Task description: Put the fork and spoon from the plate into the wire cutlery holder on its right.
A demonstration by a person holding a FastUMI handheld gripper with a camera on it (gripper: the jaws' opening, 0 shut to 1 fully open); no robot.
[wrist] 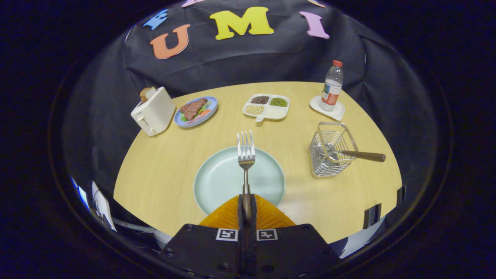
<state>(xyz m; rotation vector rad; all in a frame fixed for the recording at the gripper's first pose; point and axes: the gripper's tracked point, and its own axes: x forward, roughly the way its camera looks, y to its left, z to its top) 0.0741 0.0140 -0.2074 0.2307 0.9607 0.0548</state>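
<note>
Fork point(246, 155) clamped between fingers point(232, 213), tines over plate point(217, 182).

A staged booth, not a real kitchen: black cloth wall point(248, 62) hangs behind a round wooden desk point(162, 166) set like a dining spot, with toaster point(153, 111) upper left and steak plate point(195, 111) beside it.

Rides on the gripper point(247, 199), looking forward and down along its closed fingers clamped on the fork point(245, 155). Sits above the near edge of the round table point(155, 174), facing the far cloth wall. Close over the plate point(217, 182); wire cutlery holder point(329, 155) at right.
</note>
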